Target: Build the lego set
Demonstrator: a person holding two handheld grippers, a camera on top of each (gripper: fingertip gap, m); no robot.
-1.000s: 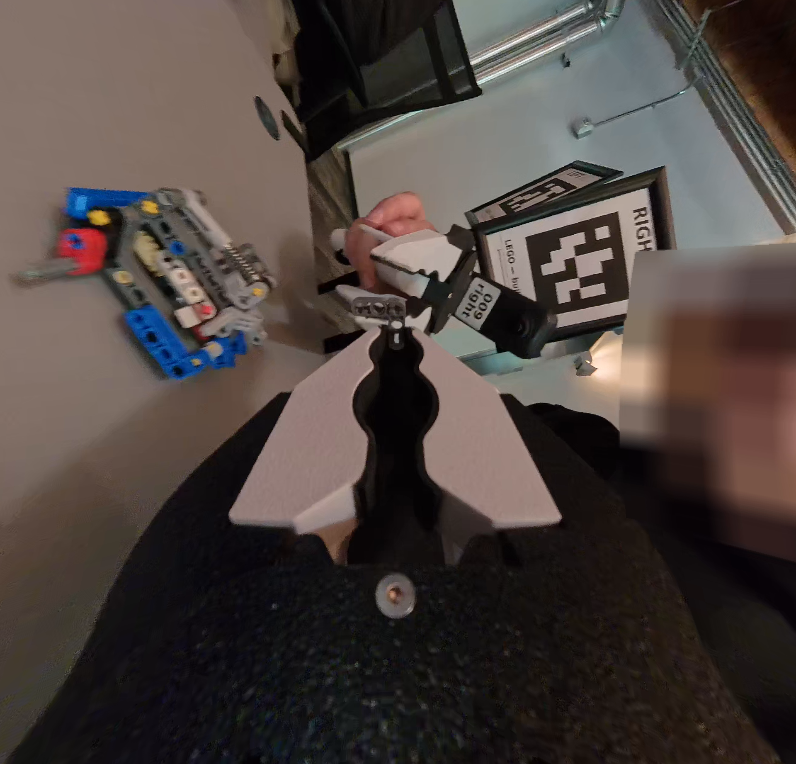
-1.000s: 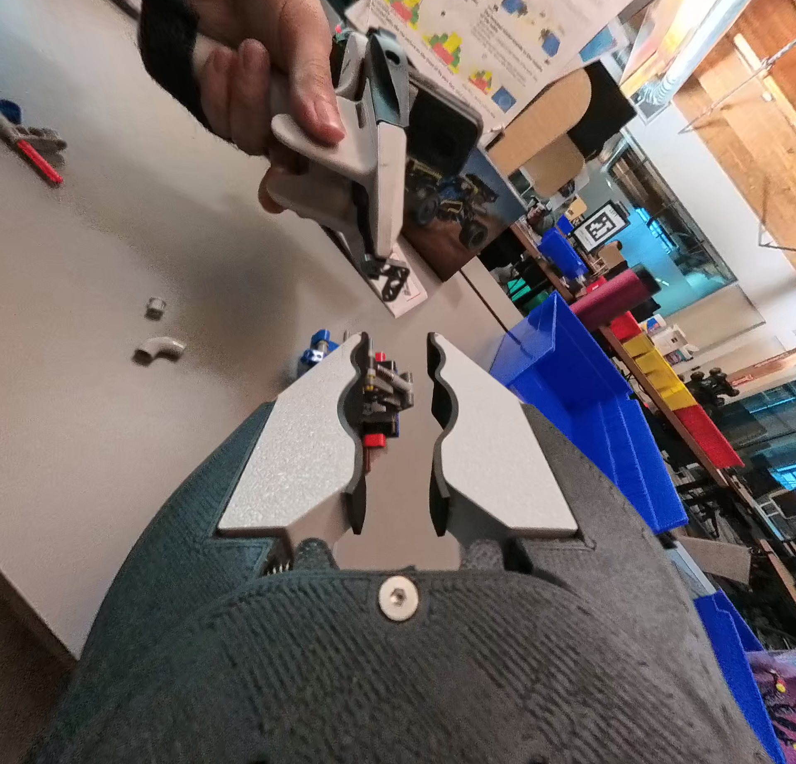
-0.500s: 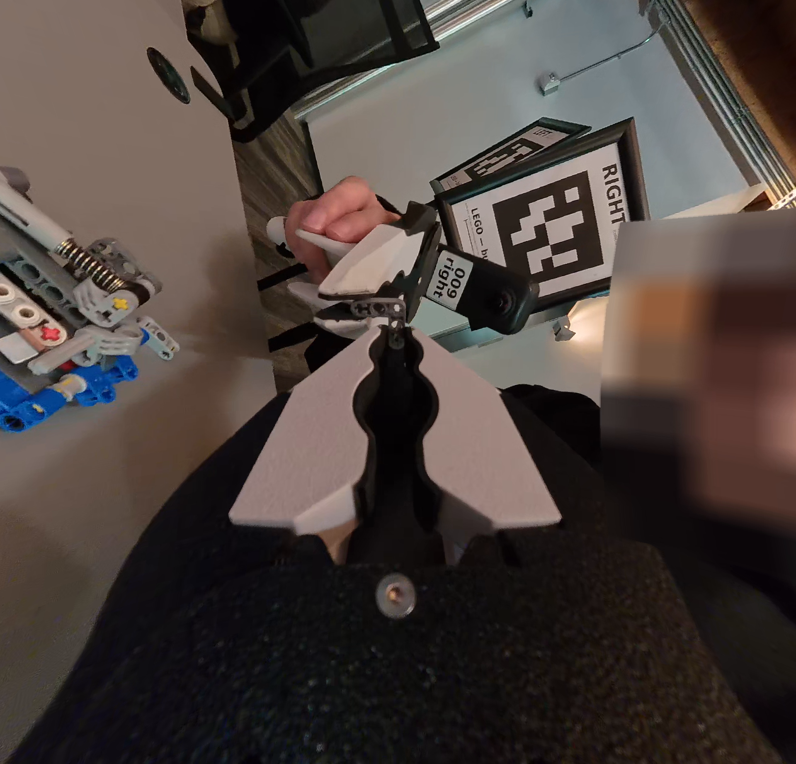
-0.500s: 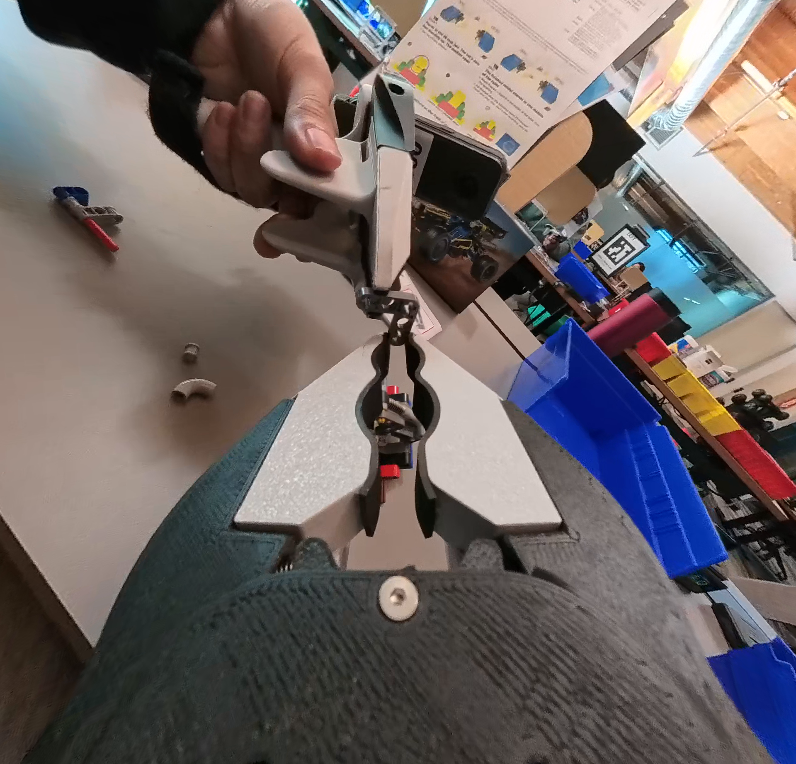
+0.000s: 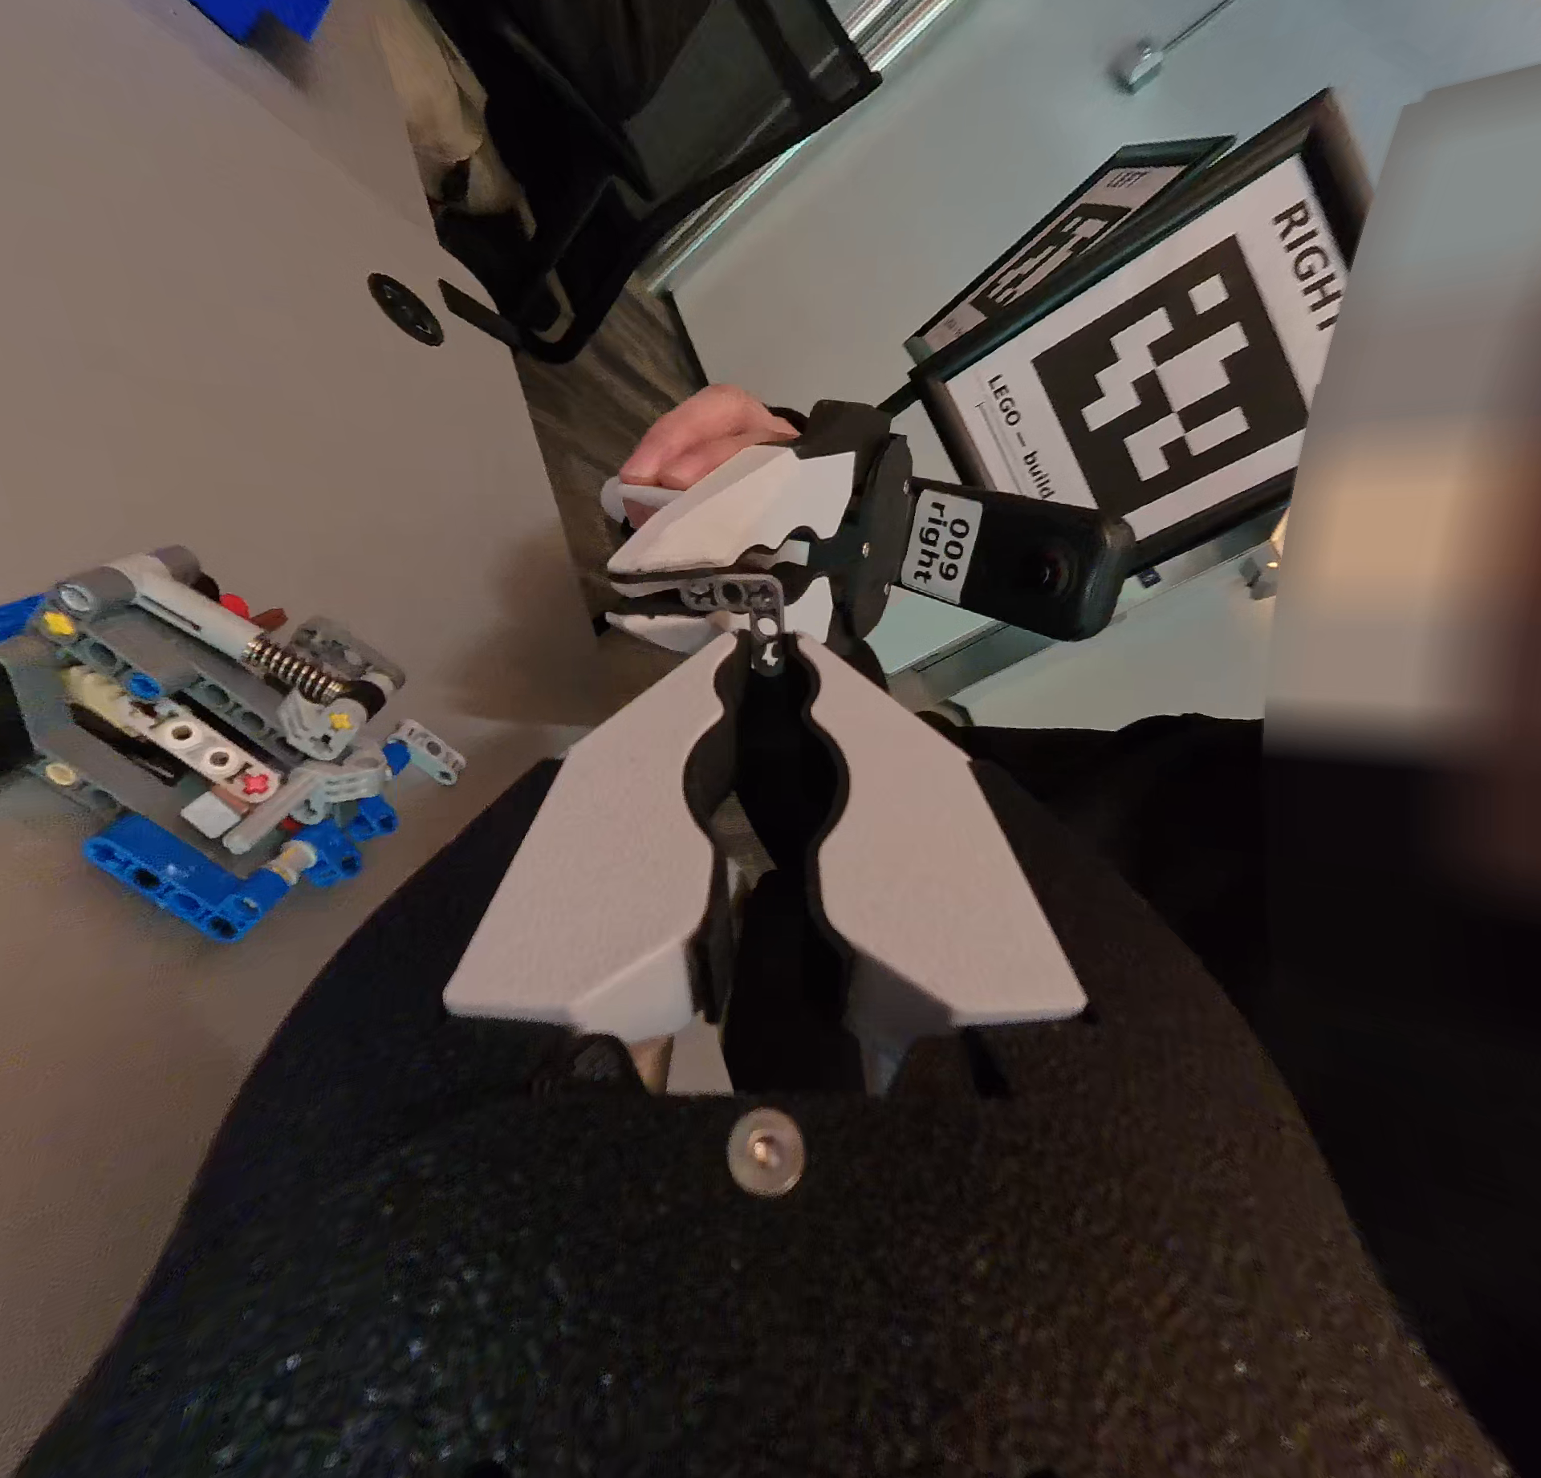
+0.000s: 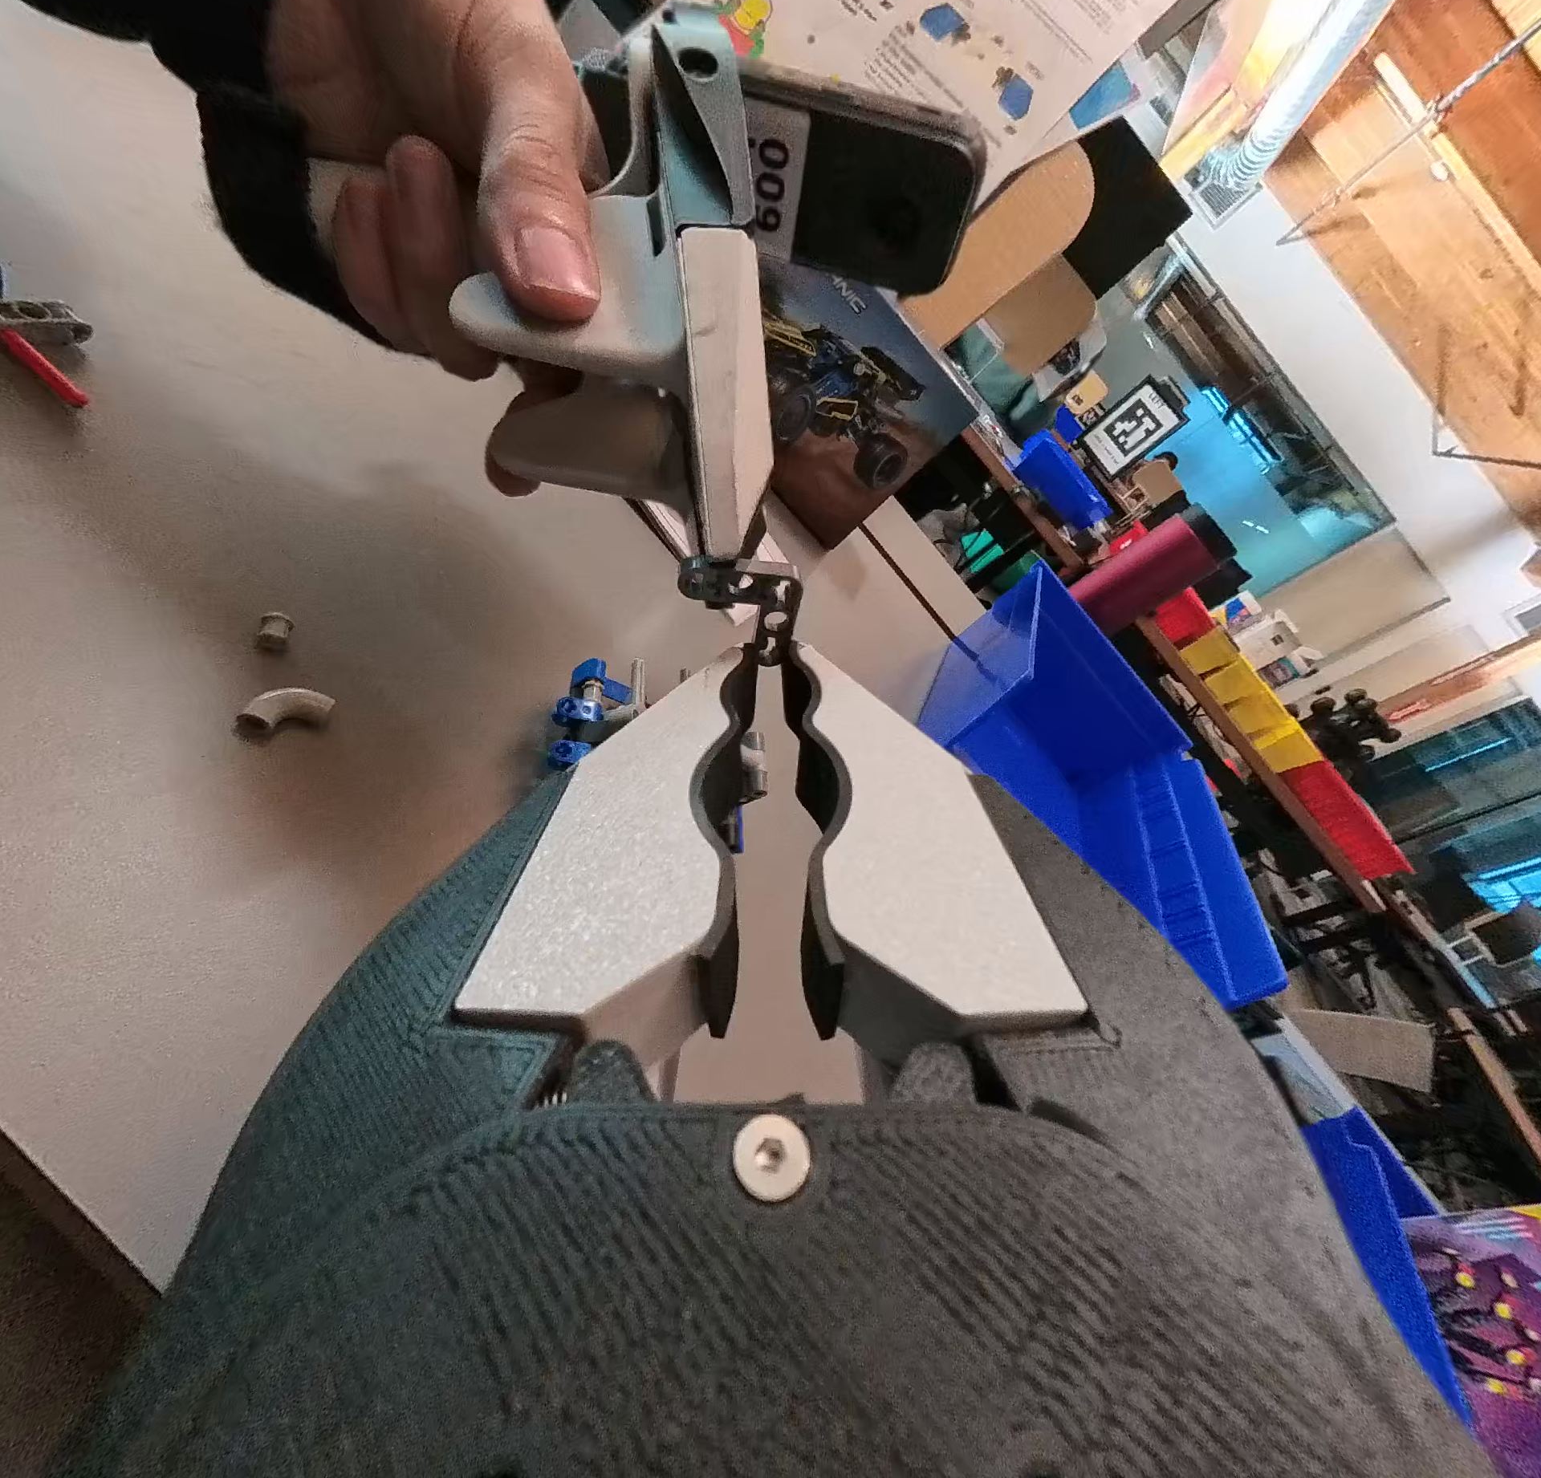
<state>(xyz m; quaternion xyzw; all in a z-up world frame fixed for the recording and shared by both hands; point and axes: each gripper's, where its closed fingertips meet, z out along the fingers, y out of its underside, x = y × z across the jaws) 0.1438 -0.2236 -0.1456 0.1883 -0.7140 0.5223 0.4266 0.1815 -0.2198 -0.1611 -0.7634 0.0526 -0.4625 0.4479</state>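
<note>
Left wrist view shows the left gripper (image 5: 768,656) with its tips pressed together on one leg of a small dark grey L-shaped holed beam (image 5: 745,604), held above the beige table (image 5: 250,287). The other leg of that beam runs sideways into the right gripper (image 5: 667,596), which comes in from beyond, a hand (image 5: 709,438) around its handle and a black camera block (image 5: 1034,571) behind it; its two pale fingers are closed on the beam from above and below. Right wrist view confirms the same arrangement from the opposite end: the right gripper (image 6: 771,658) pinches the lower leg of the beam (image 6: 755,596) at its very tips, and the left gripper (image 6: 724,558), gripped by a hand (image 6: 434,162), clamps the upper leg edge-on. Both tools thus hold the one part between them, in the air, clear of the table surface. On the table to the left in the left wrist view lies a partly built grey and blue brick assembly with a coil spring (image 5: 200,738). Right wrist view shows two small grey curved pieces (image 6: 279,708), a blue and grey pin cluster (image 6: 592,708) just beside the gripper's left finger, and blue storage bins (image 6: 1109,779) to the right. A framed black and white marker sign (image 5: 1167,371) stands behind the right gripper.
</note>
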